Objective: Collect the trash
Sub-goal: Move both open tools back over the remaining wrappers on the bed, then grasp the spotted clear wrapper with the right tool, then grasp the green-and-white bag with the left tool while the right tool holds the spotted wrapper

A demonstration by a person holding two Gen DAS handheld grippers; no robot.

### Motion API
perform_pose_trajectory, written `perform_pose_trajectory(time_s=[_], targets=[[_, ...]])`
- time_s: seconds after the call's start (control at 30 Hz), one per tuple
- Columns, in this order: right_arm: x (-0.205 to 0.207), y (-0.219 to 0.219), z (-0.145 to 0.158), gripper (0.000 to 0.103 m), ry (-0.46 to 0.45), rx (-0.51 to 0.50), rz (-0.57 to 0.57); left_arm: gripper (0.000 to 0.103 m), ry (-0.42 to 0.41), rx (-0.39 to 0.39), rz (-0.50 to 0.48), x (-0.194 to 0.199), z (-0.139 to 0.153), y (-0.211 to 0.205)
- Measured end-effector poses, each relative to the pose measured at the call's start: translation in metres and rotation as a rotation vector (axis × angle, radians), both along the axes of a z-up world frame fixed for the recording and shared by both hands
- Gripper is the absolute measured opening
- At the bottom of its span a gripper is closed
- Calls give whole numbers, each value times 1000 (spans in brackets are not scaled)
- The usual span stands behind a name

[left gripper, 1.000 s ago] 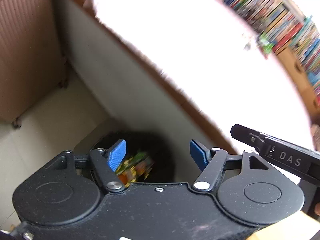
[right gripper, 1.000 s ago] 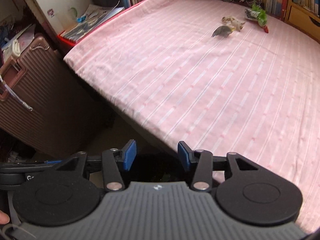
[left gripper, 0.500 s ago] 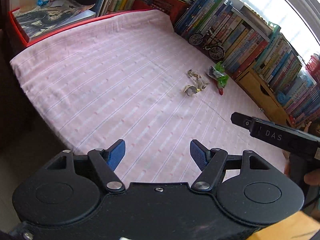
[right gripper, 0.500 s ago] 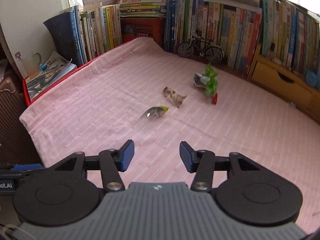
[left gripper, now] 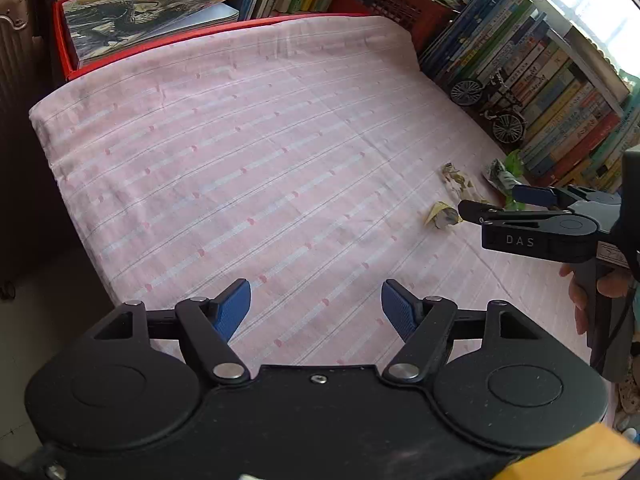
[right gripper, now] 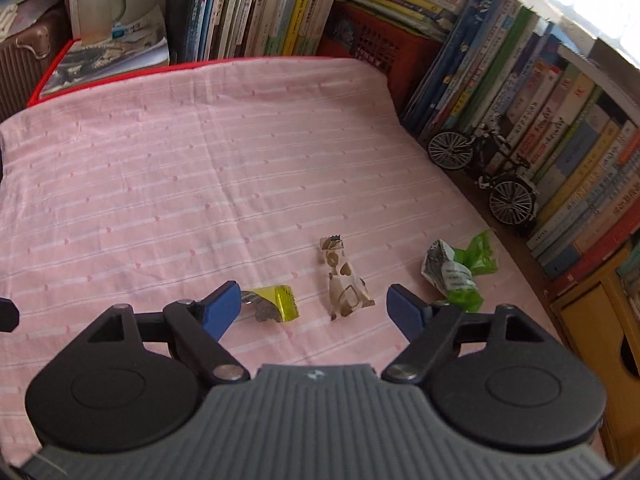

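Three wrappers lie on the pink striped bed sheet (right gripper: 180,180) near its far right side. They are a yellow and silver one (right gripper: 276,302), a brown-and-white patterned one (right gripper: 344,280) and a green and white one (right gripper: 460,268). My right gripper (right gripper: 314,308) hovers just short of them, its jaws opening, pads touching nothing. The patterned wrapper shows in the gap ahead. In the left wrist view the right gripper (left gripper: 492,200) is side-on by the yellow wrapper (left gripper: 440,216). My left gripper (left gripper: 316,306) is open and empty over bare sheet (left gripper: 260,180), farther back.
Rows of books (right gripper: 540,112) line the far and right sides of the bed. A model bicycle (right gripper: 484,172) stands in front of them. A red crate (right gripper: 372,36) sits at the back, a brown suitcase (left gripper: 16,40) at the left, and a wooden cabinet (right gripper: 592,320) at the right. A hand (left gripper: 580,300) holds the right gripper.
Both grippers have swung from the bed's edge and a black bin of wrappers on the floor to over the bed. The right one has neared the wrappers, and its jaws stand wider.
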State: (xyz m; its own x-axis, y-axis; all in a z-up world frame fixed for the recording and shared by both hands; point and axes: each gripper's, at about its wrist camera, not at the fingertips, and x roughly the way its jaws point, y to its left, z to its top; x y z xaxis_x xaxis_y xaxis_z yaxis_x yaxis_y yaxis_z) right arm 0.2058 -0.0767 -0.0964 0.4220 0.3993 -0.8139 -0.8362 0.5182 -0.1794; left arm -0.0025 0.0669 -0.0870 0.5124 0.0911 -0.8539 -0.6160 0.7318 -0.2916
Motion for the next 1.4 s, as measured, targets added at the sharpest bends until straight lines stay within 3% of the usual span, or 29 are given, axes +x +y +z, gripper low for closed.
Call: perform_pose_trajectory(time_s=[0.1, 0.27, 0.37, 0.5, 0.6, 0.8, 0.9, 1.1, 1.33, 1.4], targets=[[10, 14, -20, 88, -7, -72, 79, 71, 19, 0, 27, 9, -5, 2], [19, 21, -36, 86, 30, -99, 170, 71, 29, -3, 51, 27, -12, 10], [23, 22, -43, 70, 57, -103, 185, 71, 25, 2, 60, 42, -13, 17], [27, 17, -45, 31, 103, -57, 160, 72, 17, 26, 49, 66, -11, 23], [29, 12, -43, 19, 134, -14, 126, 72, 9, 38, 32, 85, -8, 25], [34, -12, -30, 15, 213, 91, 3, 72, -31, 38, -68, 140, 0, 13], [31, -36, -20, 15, 231, 137, -75, 78, -66, 28, -151, 181, 8, -3], [27, -109, -4, 15, 265, 217, -297, 90, -138, -93, -317, 275, 8, -53], [26, -177, -7, 16, 266, 230, -525, 90, -3, -92, -282, 355, -47, -102], [27, -189, -8, 16, 263, 236, -560, 76, 44, -131, -263, 363, -65, -105]])
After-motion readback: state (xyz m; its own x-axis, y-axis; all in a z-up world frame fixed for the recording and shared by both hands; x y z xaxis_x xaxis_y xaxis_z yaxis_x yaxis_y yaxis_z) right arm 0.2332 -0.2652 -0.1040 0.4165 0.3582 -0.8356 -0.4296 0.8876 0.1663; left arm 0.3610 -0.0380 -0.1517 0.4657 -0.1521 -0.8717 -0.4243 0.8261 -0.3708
